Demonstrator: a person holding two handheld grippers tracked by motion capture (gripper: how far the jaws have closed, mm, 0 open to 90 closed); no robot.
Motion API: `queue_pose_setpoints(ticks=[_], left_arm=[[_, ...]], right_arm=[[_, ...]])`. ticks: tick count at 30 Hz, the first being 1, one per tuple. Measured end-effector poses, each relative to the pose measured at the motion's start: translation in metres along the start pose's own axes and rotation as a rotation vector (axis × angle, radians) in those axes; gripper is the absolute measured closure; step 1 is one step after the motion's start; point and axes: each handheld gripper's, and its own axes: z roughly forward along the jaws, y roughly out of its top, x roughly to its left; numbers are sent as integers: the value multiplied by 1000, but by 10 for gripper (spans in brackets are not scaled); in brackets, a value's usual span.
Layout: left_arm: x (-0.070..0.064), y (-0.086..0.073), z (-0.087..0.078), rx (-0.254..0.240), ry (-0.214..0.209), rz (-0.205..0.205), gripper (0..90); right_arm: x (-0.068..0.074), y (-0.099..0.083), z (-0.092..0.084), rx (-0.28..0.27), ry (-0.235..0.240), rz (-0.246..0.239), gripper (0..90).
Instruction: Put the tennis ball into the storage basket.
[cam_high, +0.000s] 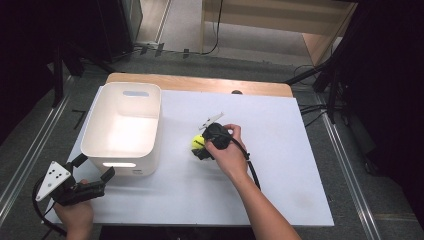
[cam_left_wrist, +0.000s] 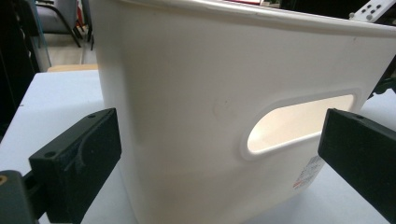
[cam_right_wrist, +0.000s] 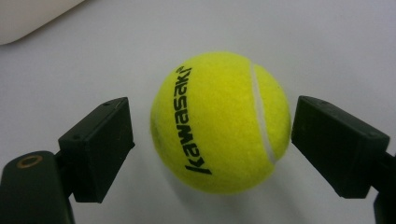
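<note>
A yellow tennis ball (cam_high: 198, 142) marked "Kawasaki" rests on the white tabletop (cam_high: 280, 165) near its middle. My right gripper (cam_high: 200, 148) reaches down to it, one jaw on each side. In the right gripper view the ball (cam_right_wrist: 219, 123) sits between the jaws of the right gripper (cam_right_wrist: 212, 112); a narrow gap shows at the left jaw, and the right jaw is very close to the felt. My left gripper (cam_high: 96, 166) is open at the table's near left, facing the near wall of a white bin (cam_high: 92, 131). In the left gripper view the left gripper (cam_left_wrist: 219, 121) frames the bin (cam_left_wrist: 187, 70) and its handle slot (cam_left_wrist: 299, 121).
The bin stands upright on the table's left side, to the left of the ball, and looks empty inside. A wooden strip (cam_high: 200, 82) runs along the table's far edge. Black cables and dark stands lie on the floor beyond the right edge.
</note>
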Motion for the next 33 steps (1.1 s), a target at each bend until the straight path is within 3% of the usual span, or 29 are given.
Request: queue_pose_setpoints(ticks=[12,14,20,21,27,33], left_arm=[[0,0,0,0,-3,0,0],[0,0,0,1,-2,0,0],[1,0,0,0,-3,-1,0],[1,0,0,1,-4,0,0],[1,0,0,-2,-3,-1,0],[1,0,0,-2,-3,-2,0]], right_arm=[[0,4,15,55,-72,-15,133],[-1,4,15,49,-36,-13,229],[0,4,14,42,-27,8,233],[-2,4,13,44,-22,-7,233],[-3,6,4,9,1,14,233],[1,12,-8,-7,29,-11,234]])
